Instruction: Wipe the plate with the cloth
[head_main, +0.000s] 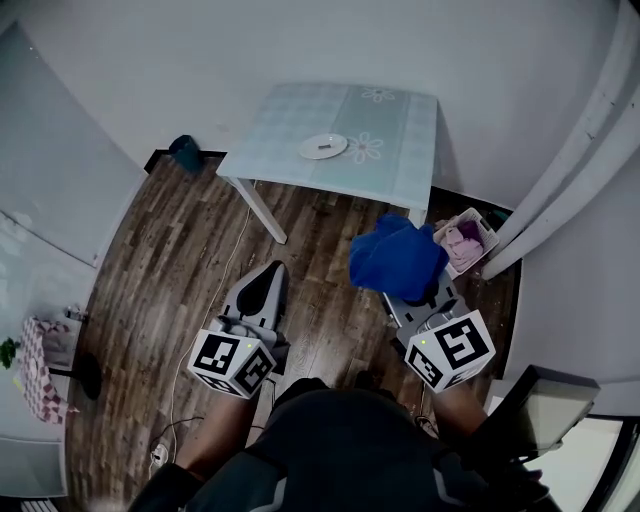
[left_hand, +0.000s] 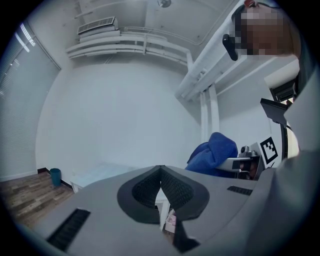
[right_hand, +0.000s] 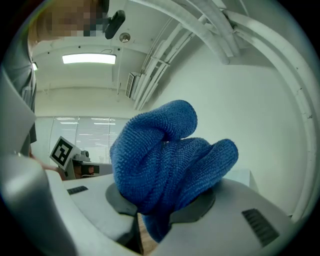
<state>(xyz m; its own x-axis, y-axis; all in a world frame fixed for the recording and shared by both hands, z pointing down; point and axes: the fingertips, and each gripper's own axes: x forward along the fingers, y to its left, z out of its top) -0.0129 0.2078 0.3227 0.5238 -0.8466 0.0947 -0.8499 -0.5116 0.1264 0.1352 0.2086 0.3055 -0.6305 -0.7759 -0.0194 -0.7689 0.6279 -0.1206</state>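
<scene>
Held low over the floor (head_main: 180, 260), well short of the tabletop (head_main: 400, 120) bearing the plate (head_main: 323, 146), the left gripper (head_main: 268, 285) was closed and empty, while the right gripper (head_main: 418, 298) clamped the bunched blue cloth (head_main: 395, 255).

Item count:
- tongs: 2, left tongs (head_main: 266, 280) and right tongs (right_hand: 156, 222)
- marker cubes: 2, left cube (head_main: 232, 362) and right cube (head_main: 452, 350)
- blue cloth (head_main: 396, 256): 1
- table (head_main: 290, 120): 1
- white plate (head_main: 308, 150): 1
- flower prints on the tabletop: 2, far print (head_main: 378, 95) and near print (head_main: 366, 147)
- basket (head_main: 487, 235) on the floor: 1
- teal bin (head_main: 186, 153) by the wall: 1
- checked fabric (head_main: 38, 372) at the left edge: 1
- white cable (head_main: 215, 290) on the floor: 1
</scene>
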